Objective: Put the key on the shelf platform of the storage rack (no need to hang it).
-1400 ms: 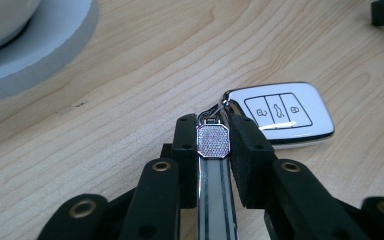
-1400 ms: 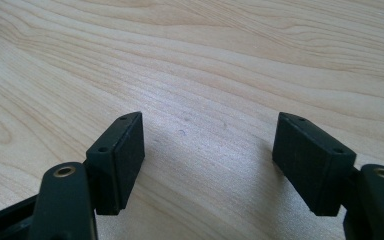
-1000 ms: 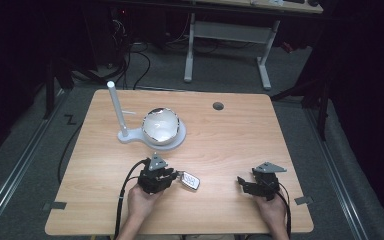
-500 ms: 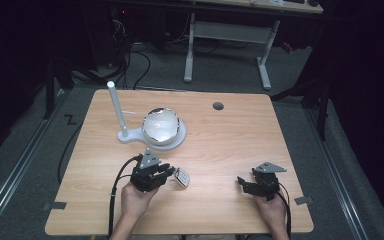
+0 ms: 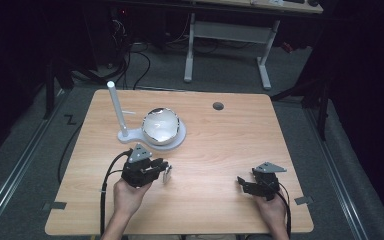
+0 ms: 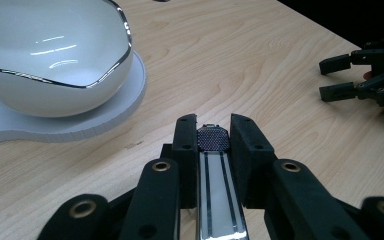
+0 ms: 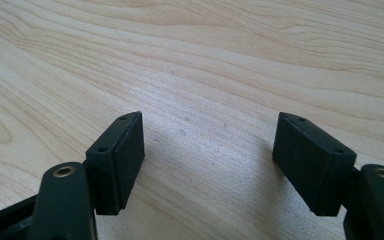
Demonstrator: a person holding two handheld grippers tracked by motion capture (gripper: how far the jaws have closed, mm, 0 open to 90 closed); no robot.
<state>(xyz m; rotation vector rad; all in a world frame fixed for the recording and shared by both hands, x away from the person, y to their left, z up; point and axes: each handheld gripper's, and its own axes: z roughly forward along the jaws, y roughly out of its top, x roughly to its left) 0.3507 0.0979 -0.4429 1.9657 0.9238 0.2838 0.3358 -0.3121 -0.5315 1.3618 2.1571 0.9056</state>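
Between the left tongs [image 6: 214, 135], a small flat metal piece [image 6: 219, 192] sits clamped: a shiny strip with two dark grooves along it and a fine-textured tip that just clears the pads. What it is exactly is hard to tell. In the high view it pokes out of the left tongs [image 5: 161, 169] as a pale tab [image 5: 167, 174] above the worktop [image 5: 215, 145], near the front-left, just in front of the white bowl [image 5: 160, 124] on its white stand [image 5: 177, 142] with an upright post [image 5: 116, 107].

The piece looks light, stiff and slick; polished metal like this could slide or swivel between the pads. I would judge the flat faces, where the pads press now, to be the right place to hold it, well back from the tip. The bowl looks glossy and fragile, so the strip should be brought to it gently.

The right tongs [image 7: 210, 160] stand wide open with nothing between them, low over bare wood at the front-right [image 5: 250, 185].

The worktop is pale wood grain, level, with a round cable hole [image 5: 218, 106] near the far edge. The room around it is dark, with grey flooring, trailing cables and another table's white frame [image 5: 227, 40] behind.
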